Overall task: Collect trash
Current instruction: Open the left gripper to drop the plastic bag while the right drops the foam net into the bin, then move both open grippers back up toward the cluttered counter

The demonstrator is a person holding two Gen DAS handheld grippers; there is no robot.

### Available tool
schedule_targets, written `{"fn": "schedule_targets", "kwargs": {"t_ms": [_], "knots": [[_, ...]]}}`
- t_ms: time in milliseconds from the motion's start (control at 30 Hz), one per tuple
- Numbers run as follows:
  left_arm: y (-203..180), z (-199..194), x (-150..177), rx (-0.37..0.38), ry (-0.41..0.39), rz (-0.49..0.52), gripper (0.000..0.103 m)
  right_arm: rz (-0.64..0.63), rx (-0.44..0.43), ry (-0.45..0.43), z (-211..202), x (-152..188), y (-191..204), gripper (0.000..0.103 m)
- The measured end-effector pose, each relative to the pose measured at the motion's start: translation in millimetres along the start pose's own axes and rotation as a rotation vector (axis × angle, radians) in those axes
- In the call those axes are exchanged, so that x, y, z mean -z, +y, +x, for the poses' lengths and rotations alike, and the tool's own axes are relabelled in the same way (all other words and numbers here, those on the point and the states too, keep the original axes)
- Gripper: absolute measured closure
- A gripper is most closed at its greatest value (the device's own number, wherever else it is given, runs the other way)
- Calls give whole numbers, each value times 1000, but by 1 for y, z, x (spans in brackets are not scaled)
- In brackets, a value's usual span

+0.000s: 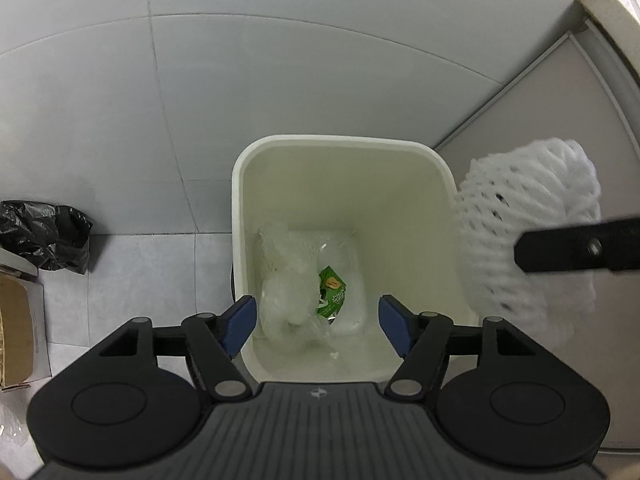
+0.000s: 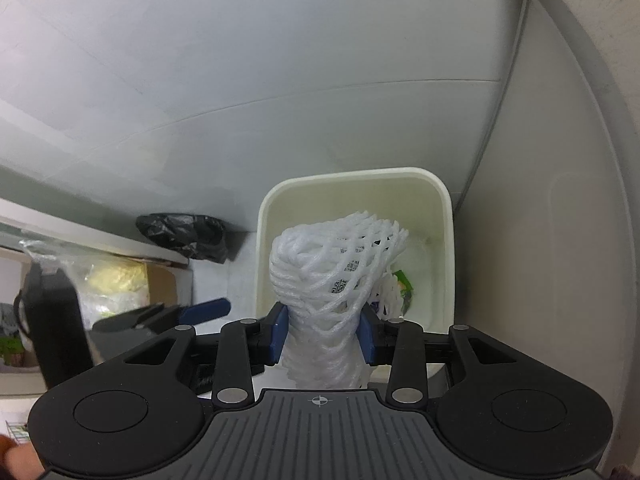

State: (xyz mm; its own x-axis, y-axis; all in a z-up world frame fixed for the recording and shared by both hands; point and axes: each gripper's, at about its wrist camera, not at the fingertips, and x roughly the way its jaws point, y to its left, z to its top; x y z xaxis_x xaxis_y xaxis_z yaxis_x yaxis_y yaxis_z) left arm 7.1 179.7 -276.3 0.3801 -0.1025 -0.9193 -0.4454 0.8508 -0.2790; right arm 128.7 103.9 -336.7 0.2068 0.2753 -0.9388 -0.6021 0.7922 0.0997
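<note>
A cream trash bin point(image 1: 256, 156) stands on the tiled floor, seen from above in both views. Clear plastic wrap point(image 1: 286, 300) and a green snack wrapper point(image 1: 332, 292) lie at its bottom. My left gripper point(image 1: 316, 320) hangs over the bin's near rim, open, with nothing between its blue pads. My right gripper point(image 2: 322, 334) is shut on a white foam fruit net point(image 2: 336, 272) and holds it over the bin point(image 2: 444, 208). From the left wrist view the net point(image 1: 528, 216) shows beside the bin's right rim, with one black finger point(image 1: 580, 246) of the right gripper across it.
A crumpled black plastic bag point(image 1: 44, 236) lies on the floor left of the bin. A cardboard box point(image 1: 18, 320) sits at the left edge. A grey wall panel point(image 1: 560, 100) runs close along the bin's right side. A shelf with bagged items point(image 2: 112, 284) stands at left.
</note>
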Motion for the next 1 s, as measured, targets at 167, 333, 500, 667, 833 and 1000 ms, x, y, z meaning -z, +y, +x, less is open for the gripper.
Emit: {"fn": "schedule_targets", "kwargs": {"t_ms": [167, 333, 500, 667, 833, 1000], "knots": [[7, -4, 4, 5, 2, -21, 36, 3, 13, 14, 5, -12, -1, 66], [1, -2, 2, 11, 4, -29, 32, 30, 31, 30, 24, -25, 1, 47], [-3, -2, 5, 6, 15, -13, 28, 94, 2, 25, 24, -28, -9, 30], [-8, 1, 3, 2, 25, -5, 26, 86, 5, 26, 19, -27, -10, 28], [-12, -1, 1, 1, 23, 3, 23, 84, 10, 35, 13, -28, -12, 28], [-18, -7, 1, -6, 23, 19, 20, 84, 8, 31, 10, -28, -12, 27]]}}
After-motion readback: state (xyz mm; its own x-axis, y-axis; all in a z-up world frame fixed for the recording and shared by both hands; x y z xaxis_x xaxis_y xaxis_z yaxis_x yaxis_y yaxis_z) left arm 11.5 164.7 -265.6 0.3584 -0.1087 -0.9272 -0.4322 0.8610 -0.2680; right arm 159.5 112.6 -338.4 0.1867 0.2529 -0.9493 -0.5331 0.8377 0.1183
